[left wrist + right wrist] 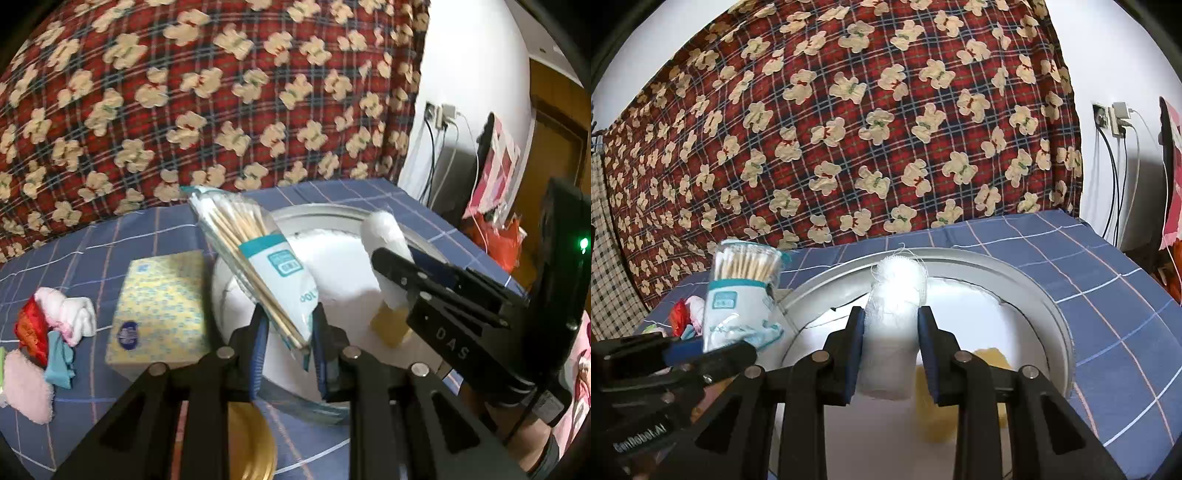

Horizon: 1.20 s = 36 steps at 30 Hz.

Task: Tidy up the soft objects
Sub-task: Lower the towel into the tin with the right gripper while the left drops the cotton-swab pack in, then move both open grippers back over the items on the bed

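My left gripper [290,332] is shut on a clear bag of cotton swabs [255,254], held tilted over the rim of a round white tin [321,214]. The same bag [738,295] shows at the left of the right wrist view, with the left gripper [713,356] below it. My right gripper [891,339] is shut on a white gauze roll [895,314], held upright over the tin [1015,273]. From the left wrist view the roll [384,236] and right gripper [397,267] hang above the tin's right half. A yellow sponge-like piece [945,398] lies inside the tin.
A yellow tissue pack [159,310] lies left of the tin on the blue checked cloth [92,251]. Small cloths in red, white, teal and pink [55,328] are heaped at the far left. A gold lid [251,446] sits near the front. A bear-print blanket [221,92] rises behind.
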{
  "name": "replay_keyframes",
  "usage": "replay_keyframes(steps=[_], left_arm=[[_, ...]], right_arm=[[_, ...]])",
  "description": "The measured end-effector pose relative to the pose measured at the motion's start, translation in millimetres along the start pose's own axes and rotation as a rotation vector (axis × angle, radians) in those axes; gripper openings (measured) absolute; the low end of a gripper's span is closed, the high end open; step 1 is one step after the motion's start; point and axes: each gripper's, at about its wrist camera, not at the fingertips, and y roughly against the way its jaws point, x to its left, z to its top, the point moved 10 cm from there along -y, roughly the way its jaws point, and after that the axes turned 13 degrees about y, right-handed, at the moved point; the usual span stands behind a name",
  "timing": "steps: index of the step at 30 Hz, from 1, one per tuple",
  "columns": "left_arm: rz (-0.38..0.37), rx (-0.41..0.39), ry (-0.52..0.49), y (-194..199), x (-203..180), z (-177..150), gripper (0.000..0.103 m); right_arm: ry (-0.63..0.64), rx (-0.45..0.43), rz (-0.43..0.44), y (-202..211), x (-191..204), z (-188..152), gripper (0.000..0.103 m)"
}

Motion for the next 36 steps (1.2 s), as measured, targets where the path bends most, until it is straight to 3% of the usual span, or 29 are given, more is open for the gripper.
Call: replay_keyframes(steps=[5, 8, 10, 11, 12, 16, 18, 23, 31, 36], left_arm=[[-0.001, 0.024, -0.008, -12.5, -9.2, -4.2, 0.021], [0.022, 0.01, -0.016, -14.6, -10.0, -3.1, 0.03], [0.045, -0.014, -0.03, -12.5, -9.3, -0.5, 0.059], [0.051, -0.029, -0.034, -10.2, -9.3, 1.4, 0.065], [0.051, -0.048, -0.034, -6.6, -9.3, 3.8, 0.066], [0.052, -0.089, -0.023, 7.7, -2.0, 9.8, 0.067], [0.057, -0.121, -0.011, 19.4, 7.1, 12.4, 0.072], [0.111, -0.197, 0.035, 52.7, 46.6, 14.4, 0.075], [0.22, -0.301, 0.152, 105.7, 133.6, 11.7, 0.086], [0.329, -0.314, 0.198, 118.7, 187.1, -2.0, 0.086]], right_arm=[[-0.009, 0.013, -0.002, -2.7, -9.2, -5.4, 0.032], [-0.017, 0.014, 0.003, -4.0, -12.7, -7.0, 0.035], [-0.034, -0.001, 0.01, -1.9, -15.4, -6.4, 0.049], [-0.04, -0.017, 0.005, 1.0, -17.2, -5.0, 0.058], [-0.045, -0.03, -0.004, 3.7, -18.9, -3.4, 0.063], [-0.071, -0.074, -0.036, 14.7, -27.5, 3.2, 0.063], [-0.083, -0.094, -0.049, 20.1, -30.9, 5.5, 0.065], [-0.088, -0.132, -0.056, 29.8, -26.4, 12.0, 0.069], [-0.036, -0.164, -0.002, 34.2, 15.1, 20.9, 0.07], [0.027, -0.155, 0.046, 30.4, 52.8, 21.8, 0.07]])
